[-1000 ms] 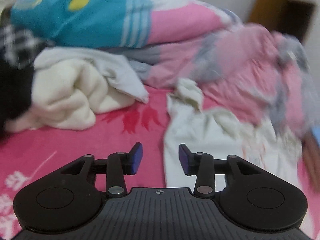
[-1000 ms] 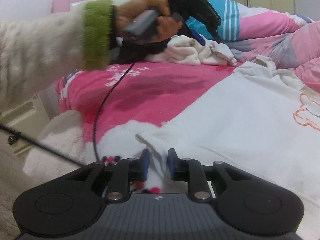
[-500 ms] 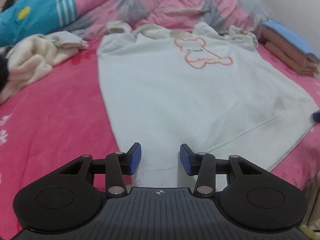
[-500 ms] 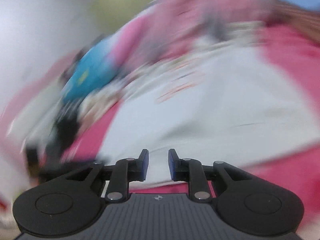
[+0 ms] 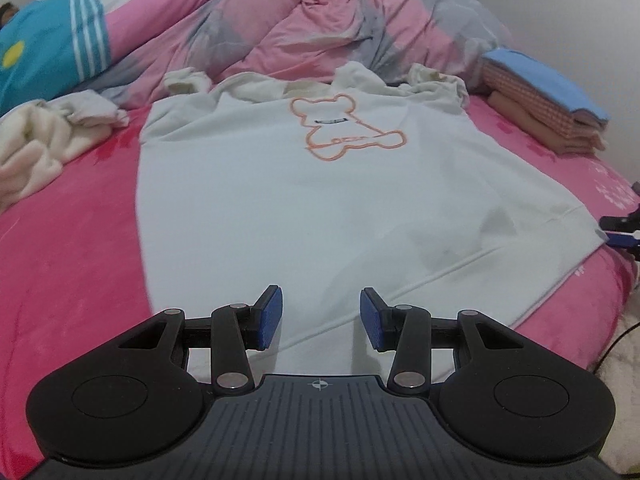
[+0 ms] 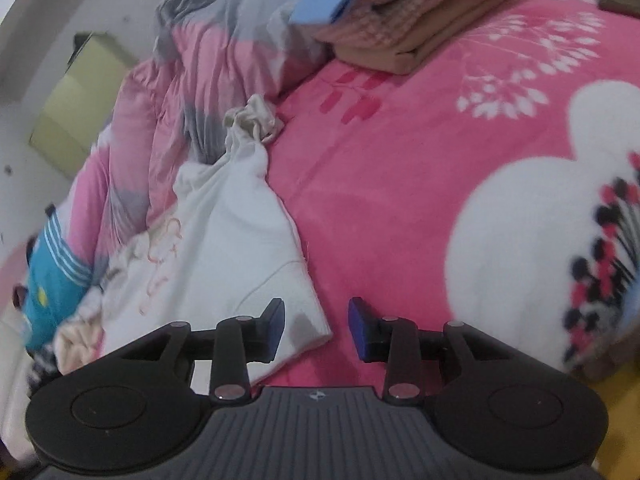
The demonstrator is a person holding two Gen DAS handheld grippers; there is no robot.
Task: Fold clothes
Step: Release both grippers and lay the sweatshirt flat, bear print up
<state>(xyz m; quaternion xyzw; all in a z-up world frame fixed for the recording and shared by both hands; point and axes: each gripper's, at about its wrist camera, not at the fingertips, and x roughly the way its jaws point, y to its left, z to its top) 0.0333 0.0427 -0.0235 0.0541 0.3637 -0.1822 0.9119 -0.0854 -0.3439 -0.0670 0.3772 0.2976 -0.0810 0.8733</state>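
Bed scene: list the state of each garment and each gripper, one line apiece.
white bear shirt: spread flat, front up, unfolded
cream garment: crumpled
stack of clothes: folded
quilt: bunched up
left gripper: open over the shirt's hem
right gripper: open, jaws just widened, the shirt's corner between them

So the bed has this hot pink fleece blanket [image 5: 72, 248] with white flower prints and a big white blob pattern with red and black dots. Bunched up at the back is a pink and grey duvet [image 5: 320, 28], and next to it on the left something teal with white stripes and a yellow dot [image 5: 48, 52]. There's a yellowish-green cabinet [image 6: 76, 120] against the wall behind the bed, kinda blurry.
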